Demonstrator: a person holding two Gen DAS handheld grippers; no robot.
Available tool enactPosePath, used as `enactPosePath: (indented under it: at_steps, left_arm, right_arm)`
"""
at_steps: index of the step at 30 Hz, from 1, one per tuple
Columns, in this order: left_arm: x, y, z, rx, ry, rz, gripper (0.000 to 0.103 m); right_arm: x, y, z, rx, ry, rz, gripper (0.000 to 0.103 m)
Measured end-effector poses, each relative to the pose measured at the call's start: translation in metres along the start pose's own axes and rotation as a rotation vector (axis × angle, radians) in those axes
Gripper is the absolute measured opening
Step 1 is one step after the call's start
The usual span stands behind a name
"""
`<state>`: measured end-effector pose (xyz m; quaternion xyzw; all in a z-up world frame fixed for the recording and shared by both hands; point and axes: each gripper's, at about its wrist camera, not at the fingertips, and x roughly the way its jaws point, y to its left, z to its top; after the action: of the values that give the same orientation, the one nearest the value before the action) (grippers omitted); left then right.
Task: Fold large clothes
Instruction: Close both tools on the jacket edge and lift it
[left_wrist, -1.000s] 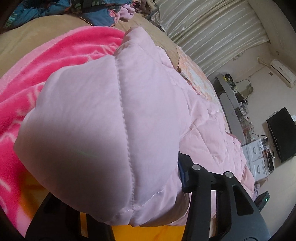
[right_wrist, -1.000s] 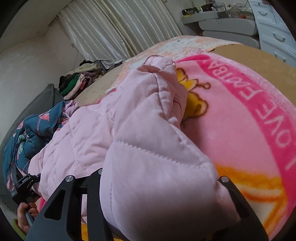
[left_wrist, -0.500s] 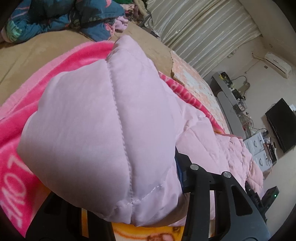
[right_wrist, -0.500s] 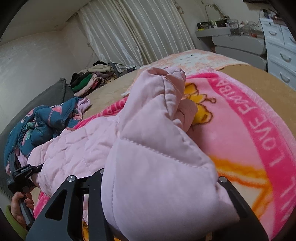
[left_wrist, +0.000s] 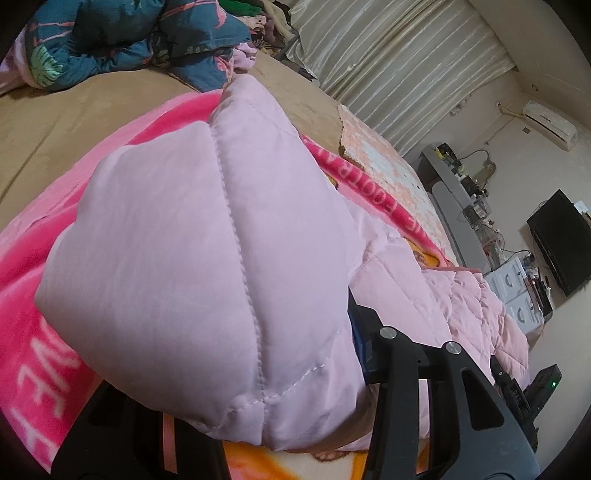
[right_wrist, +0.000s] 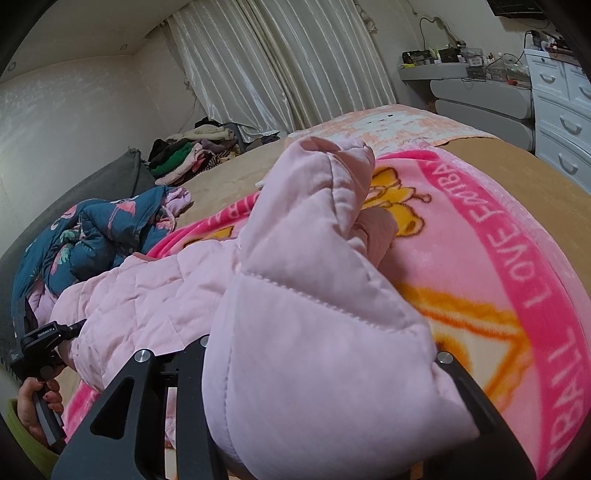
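A pale pink quilted jacket (left_wrist: 192, 266) lies on a bright pink blanket (left_wrist: 33, 332) on the bed. My left gripper (left_wrist: 258, 435) is shut on one padded end of it, which bulges over the fingers and hides the tips. My right gripper (right_wrist: 317, 443) is shut on the other padded end of the jacket (right_wrist: 310, 354), held a little above the blanket (right_wrist: 517, 280). The jacket's body (right_wrist: 147, 291) stretches between the two. The left gripper also shows at the left edge of the right wrist view (right_wrist: 40, 339).
A dark blue floral garment (left_wrist: 129, 40) lies at the head of the bed, also in the right wrist view (right_wrist: 92, 236). A heap of clothes (right_wrist: 192, 147) sits by the curtains. White drawers (right_wrist: 561, 122) and a grey shelf (right_wrist: 476, 92) stand beyond the bed. A TV (left_wrist: 561, 240) hangs on the wall.
Both grippers have pulled back along the bed with the jacket ends in them. More of the blanket's lettering and of the room beyond shows now. The grips are unchanged.
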<state>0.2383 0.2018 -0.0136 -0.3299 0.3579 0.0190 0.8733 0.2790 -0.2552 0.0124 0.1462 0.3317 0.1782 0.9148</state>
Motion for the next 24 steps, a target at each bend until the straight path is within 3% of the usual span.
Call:
enactPosePath:
  at_steps: [24]
  left_arm:
    - [-0.027, 0.009, -0.026, 0.054, -0.021, 0.033, 0.035]
  right_arm:
    - [-0.032, 0.002, -0.036, 0.005, 0.016, -0.003, 0.038]
